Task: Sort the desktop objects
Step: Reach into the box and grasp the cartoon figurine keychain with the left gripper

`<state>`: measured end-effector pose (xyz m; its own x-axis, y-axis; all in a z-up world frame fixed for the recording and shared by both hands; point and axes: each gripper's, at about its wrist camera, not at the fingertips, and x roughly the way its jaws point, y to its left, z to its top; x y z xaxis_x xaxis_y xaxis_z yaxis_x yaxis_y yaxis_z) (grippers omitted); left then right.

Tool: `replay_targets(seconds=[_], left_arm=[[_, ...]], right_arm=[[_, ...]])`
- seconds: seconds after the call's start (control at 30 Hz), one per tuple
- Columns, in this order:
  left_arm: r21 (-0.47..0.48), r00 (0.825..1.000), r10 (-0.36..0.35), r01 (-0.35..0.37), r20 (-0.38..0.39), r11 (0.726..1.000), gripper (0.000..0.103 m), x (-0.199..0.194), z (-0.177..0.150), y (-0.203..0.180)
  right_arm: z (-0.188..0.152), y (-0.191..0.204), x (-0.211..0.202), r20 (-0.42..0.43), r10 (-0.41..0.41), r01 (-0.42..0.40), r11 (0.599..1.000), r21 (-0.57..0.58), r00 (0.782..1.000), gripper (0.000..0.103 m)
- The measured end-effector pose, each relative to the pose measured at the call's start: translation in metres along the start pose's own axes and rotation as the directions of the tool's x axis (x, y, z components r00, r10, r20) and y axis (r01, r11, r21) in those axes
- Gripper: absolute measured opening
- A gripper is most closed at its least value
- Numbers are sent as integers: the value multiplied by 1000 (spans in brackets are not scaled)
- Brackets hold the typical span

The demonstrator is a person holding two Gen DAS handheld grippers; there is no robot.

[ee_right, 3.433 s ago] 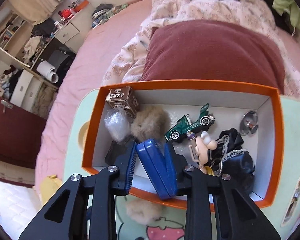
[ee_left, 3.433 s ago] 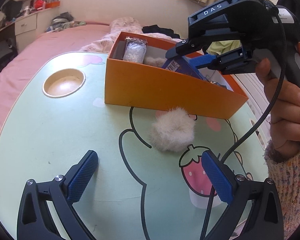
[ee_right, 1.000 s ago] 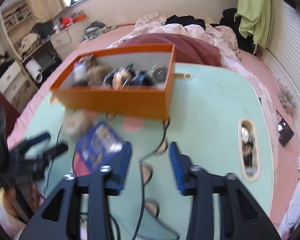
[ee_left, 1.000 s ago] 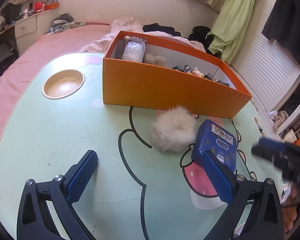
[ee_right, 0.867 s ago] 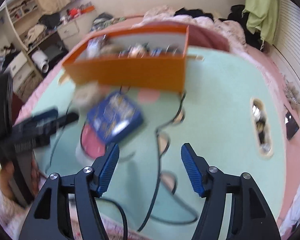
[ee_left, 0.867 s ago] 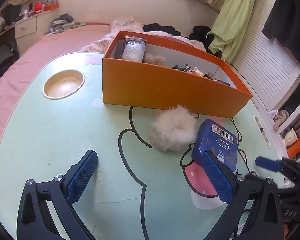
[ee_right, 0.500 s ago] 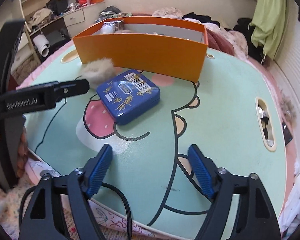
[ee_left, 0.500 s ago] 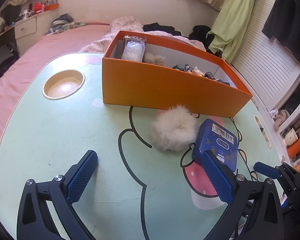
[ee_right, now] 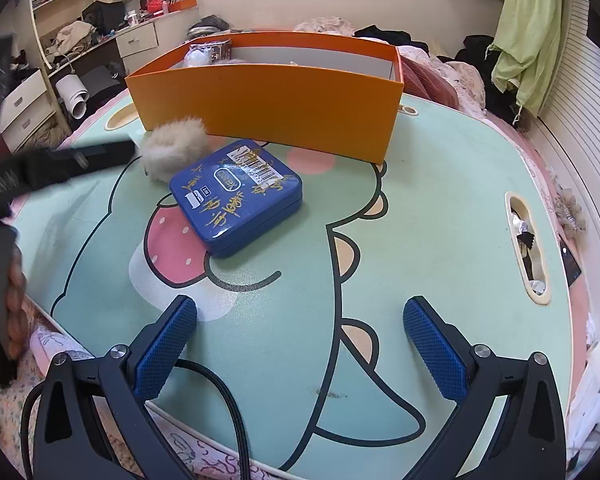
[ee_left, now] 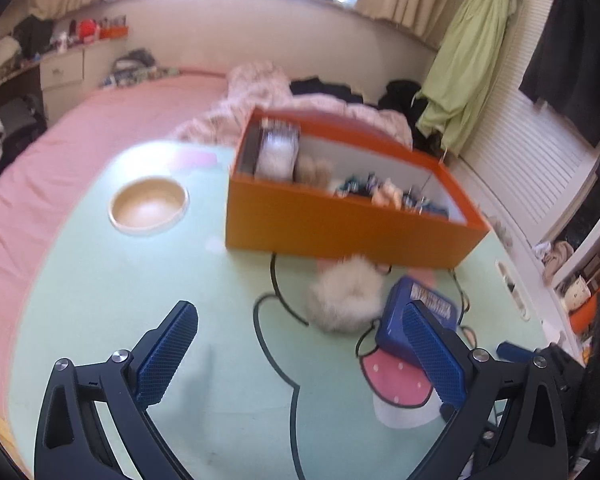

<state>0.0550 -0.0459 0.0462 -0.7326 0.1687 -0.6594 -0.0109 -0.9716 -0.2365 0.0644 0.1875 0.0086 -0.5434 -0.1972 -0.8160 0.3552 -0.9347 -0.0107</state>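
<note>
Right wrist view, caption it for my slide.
Blue tin and fluffy pompom lie on the table before the orange box.

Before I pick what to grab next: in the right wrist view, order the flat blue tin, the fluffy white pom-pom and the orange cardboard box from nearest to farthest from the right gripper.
1. Flat blue tin: nearest the right gripper, ahead and slightly left.
2. Fluffy white pom-pom: behind the tin, further left.
3. Orange cardboard box: farthest, across the back.

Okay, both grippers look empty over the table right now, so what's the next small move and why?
Probably bring the left gripper forward over the fluffy ball and close on it. It and the blue tin lie loose in front of the orange box. The right gripper, jaws opening with nothing between them, sits further back.
</note>
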Motion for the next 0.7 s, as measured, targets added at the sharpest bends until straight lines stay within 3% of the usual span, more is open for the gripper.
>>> replay_targets(seconds=[0.07, 0.17, 0.23, 0.33, 0.4, 0.53, 0.7], left_arm=[[24, 1000, -21, 21, -4, 1000, 101, -9, 12, -7], [11, 985, -172, 172, -18, 985, 93, -16, 36, -15], [15, 975, -218, 218, -33, 976, 88, -10, 57, -24], [32, 975, -208, 211, -80, 977, 62, 14, 89, -38], [45, 966, -205, 215, -156, 976, 36, 41, 106, -49], [28, 918, -221, 243, -328, 970, 31, 92, 114, -72], [97, 916, -99, 147, -389, 984, 31, 129, 106, -92]], right_arm=[[0, 0, 0, 0, -1, 1, 1000, 0, 1000, 103], [0, 0, 0, 0, 0, 0, 1000, 0, 1000, 103], [0, 0, 0, 1, 0, 0, 1000, -1, 1000, 103], [0, 0, 0, 1, 0, 0, 1000, 0, 1000, 103], [0, 0, 0, 1, 0, 0, 1000, -1, 1000, 103], [0, 1, 0, 1, 0, 0, 1000, -1, 1000, 103], [0, 1, 0, 1, -1, 1, 1000, 0, 1000, 103]])
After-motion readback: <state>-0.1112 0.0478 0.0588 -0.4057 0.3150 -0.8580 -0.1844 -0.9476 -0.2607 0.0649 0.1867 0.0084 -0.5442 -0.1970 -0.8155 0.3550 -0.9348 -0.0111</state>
